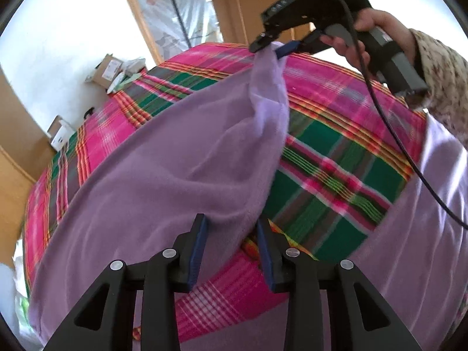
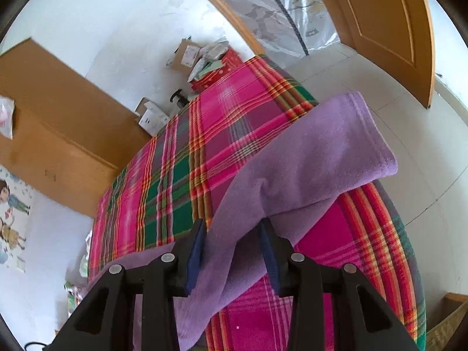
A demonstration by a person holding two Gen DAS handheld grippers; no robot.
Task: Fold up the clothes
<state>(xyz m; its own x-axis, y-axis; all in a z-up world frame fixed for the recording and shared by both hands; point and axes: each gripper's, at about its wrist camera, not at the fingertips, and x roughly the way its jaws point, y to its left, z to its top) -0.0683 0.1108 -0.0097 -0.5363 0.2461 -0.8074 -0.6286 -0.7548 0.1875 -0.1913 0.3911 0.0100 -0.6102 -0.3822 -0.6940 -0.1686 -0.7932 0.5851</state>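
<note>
Two hand-held grippers work one purple garment (image 1: 163, 158) spread over a bed's pink-and-green plaid cover (image 1: 336, 158). Left hand-held gripper (image 1: 232, 234) stands released with cloth between its pads; right hand-held gripper (image 1: 276, 47) has a raised fold between its pads, grip uncertain

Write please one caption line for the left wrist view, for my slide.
Two handheld grippers, left and right, lift a soft purple fleece garment above a pink-and-green plaid bedsheet.
</note>
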